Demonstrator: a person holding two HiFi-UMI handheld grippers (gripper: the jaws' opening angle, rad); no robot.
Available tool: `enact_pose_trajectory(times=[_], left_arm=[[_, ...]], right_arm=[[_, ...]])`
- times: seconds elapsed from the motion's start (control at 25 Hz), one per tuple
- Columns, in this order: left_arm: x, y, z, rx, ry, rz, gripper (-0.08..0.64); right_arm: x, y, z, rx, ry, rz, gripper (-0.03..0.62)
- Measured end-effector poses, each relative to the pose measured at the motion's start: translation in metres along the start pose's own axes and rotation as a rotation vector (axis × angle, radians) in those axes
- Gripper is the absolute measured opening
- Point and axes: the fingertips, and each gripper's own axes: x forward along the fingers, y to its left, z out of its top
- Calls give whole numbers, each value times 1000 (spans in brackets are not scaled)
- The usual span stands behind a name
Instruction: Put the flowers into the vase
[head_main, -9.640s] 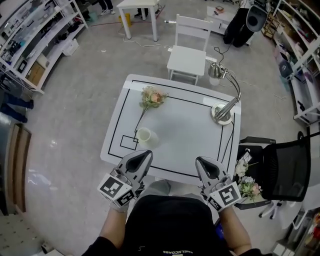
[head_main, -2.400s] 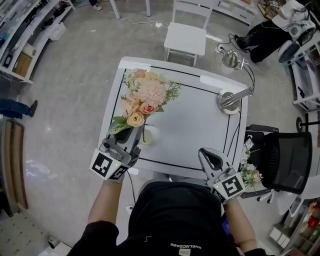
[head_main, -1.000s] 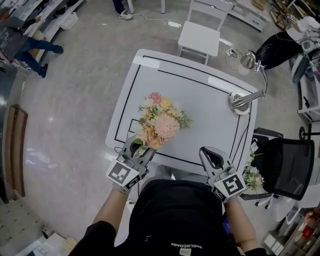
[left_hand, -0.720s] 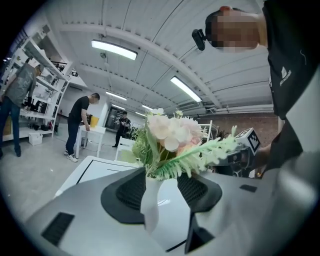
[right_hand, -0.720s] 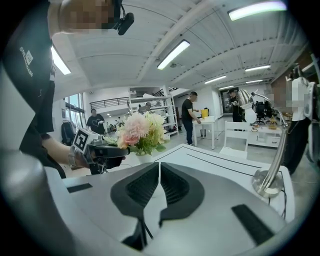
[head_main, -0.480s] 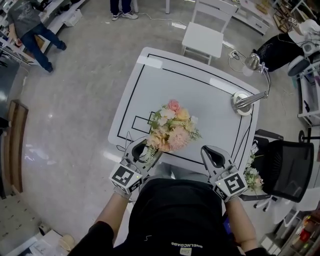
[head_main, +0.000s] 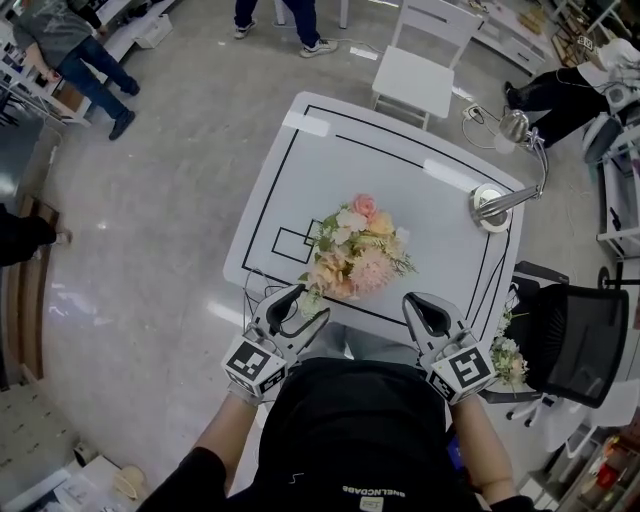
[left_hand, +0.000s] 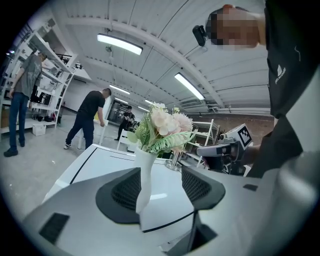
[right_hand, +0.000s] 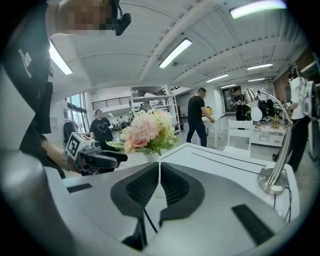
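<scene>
A bouquet of pink, peach and cream flowers (head_main: 355, 252) stands upright in a slim white vase (left_hand: 143, 182) near the front edge of the white table (head_main: 430, 215). From the head view the blooms hide most of the vase. My left gripper (head_main: 298, 308) is just in front of it. Its jaws are opening, and the vase shows between them with a clear gap on the right side (left_hand: 161, 189). My right gripper (head_main: 424, 312) hangs at the table's front right, shut and empty (right_hand: 158, 184). It looks toward the flowers (right_hand: 146, 131).
A chrome desk lamp (head_main: 497, 203) stands at the table's back right. A white chair (head_main: 425, 68) is behind the table, and a black chair (head_main: 578, 338) with more flowers (head_main: 506, 357) stands to the right. Several people (head_main: 70, 55) walk at the far left.
My left gripper's jaws have widened and let go of the vase, then drawn back toward the person. The vase with flowers now stands alone on the table. The right gripper stayed put.
</scene>
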Motion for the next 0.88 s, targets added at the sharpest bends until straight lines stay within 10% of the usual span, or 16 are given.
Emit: enact_pose_trajectory(times=[0.88], left_arm=[[-13, -45, 137, 127, -253, -31, 235]], right_arm=[[-16, -14, 69, -74, -156, 6, 12]])
